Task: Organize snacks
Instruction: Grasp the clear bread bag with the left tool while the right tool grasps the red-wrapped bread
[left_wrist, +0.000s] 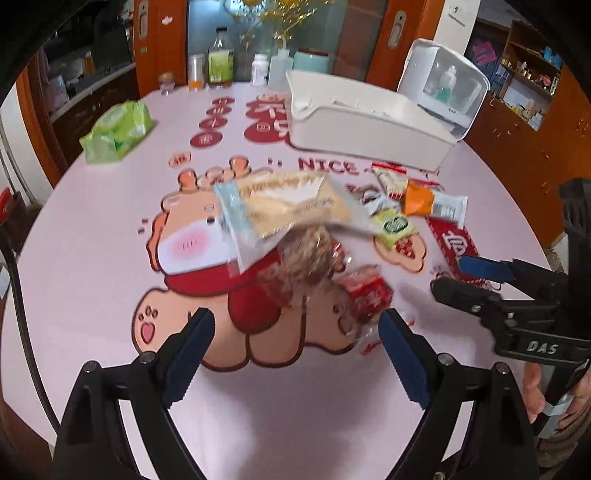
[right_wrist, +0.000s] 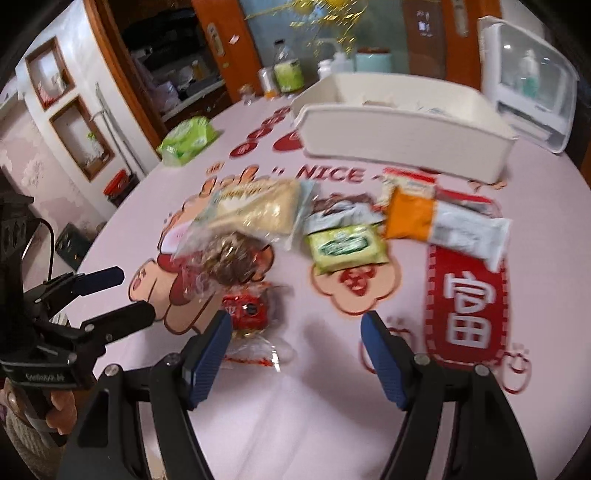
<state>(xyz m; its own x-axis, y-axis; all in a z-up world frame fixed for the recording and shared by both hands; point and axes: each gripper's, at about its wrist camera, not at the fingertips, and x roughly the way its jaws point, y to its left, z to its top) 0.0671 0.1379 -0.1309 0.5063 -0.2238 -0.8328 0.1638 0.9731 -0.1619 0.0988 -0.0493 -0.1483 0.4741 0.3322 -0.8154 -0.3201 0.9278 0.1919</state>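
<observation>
A heap of snacks lies mid-table: a pale sandwich pack (left_wrist: 280, 206) (right_wrist: 255, 210), a brown pastry in clear wrap (left_wrist: 310, 258) (right_wrist: 229, 258), a small red packet (left_wrist: 365, 291) (right_wrist: 247, 310), a green packet (left_wrist: 395, 225) (right_wrist: 343, 245) and an orange-and-white packet (left_wrist: 432, 203) (right_wrist: 443, 221). Behind them stands a white bin (left_wrist: 369, 125) (right_wrist: 402, 133). My left gripper (left_wrist: 295, 326) (right_wrist: 129, 295) hangs open just short of the pastry and red packet. My right gripper (right_wrist: 295, 328) (left_wrist: 448, 275) is open too, its left finger beside the red packet, holding nothing.
The round table (left_wrist: 92, 258) has a pink cartoon cover. A green tissue pack (left_wrist: 118, 131) lies at the far left. Bottles and jars (left_wrist: 221, 59) line the far edge, and a white lidded appliance (left_wrist: 443, 85) stands behind the bin.
</observation>
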